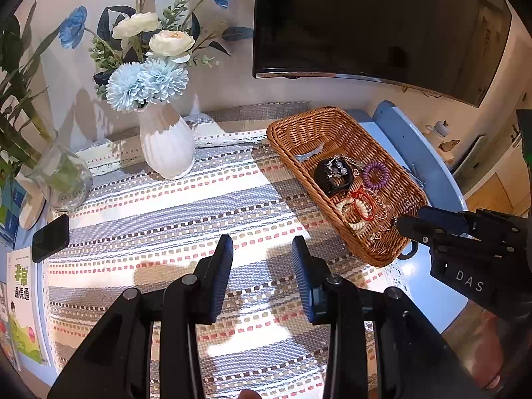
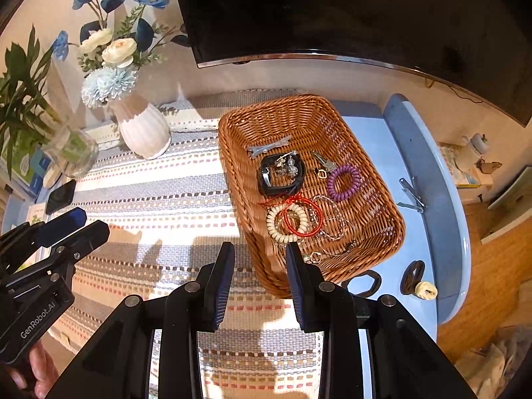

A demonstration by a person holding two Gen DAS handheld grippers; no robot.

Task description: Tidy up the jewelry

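A wicker basket [image 1: 289,126] [image 2: 232,119] sits at the right end of the striped cloth. It holds a black bangle [image 2: 266,179], a purple coil tie [image 2: 344,183], a red cord bracelet [image 2: 302,219], a cream coil bracelet [image 2: 277,222], a silver clip [image 2: 269,146] and thin chains. My left gripper [image 1: 262,246] hovers open over the cloth, left of the basket, with nothing between its fingers. Just before the basket's near corner, my right gripper [image 2: 260,251] is open and empty. Each gripper shows in the other's view: right gripper [image 1: 409,222], left gripper [image 2: 86,224].
Two black hair ties [image 2: 412,277] and a metal clipper [image 2: 410,193] lie on the blue table right of the basket. A white vase [image 1: 166,146] of flowers, a glass jar [image 1: 63,179], a phone [image 1: 50,237] and booklets [image 1: 21,302] stand left. A dark screen [image 1: 382,23] hangs behind.
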